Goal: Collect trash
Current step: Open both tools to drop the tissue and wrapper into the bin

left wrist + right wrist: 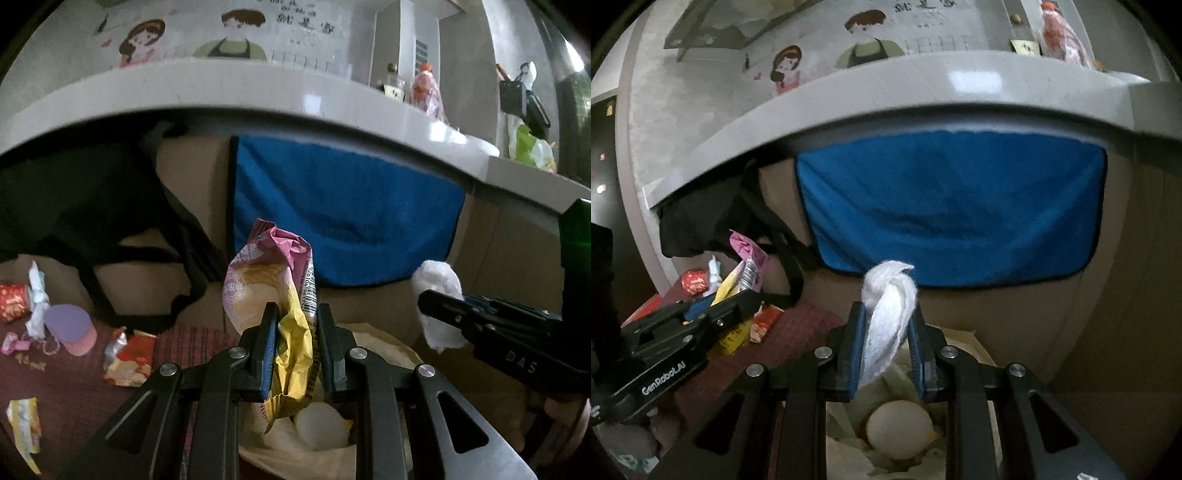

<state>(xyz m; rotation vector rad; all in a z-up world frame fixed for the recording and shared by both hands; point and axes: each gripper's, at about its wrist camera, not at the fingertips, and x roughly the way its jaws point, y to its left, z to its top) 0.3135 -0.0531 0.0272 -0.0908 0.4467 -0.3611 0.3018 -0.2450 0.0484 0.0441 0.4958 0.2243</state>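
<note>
Scattered wrappers (127, 360) and a lilac plastic cup (72, 328) are lying on the dark red woven mat (66, 398) at left. The left gripper (293, 345) is pinching a crumpled pink-and-yellow snack wrapper (266, 280) upright above the paper-lined trash bin (384, 345). Beside it, the right gripper (886, 349) is pinching a twisted white tissue wad (890, 306) over the same bin, a blue cloth (953, 206) hanging behind.
</note>
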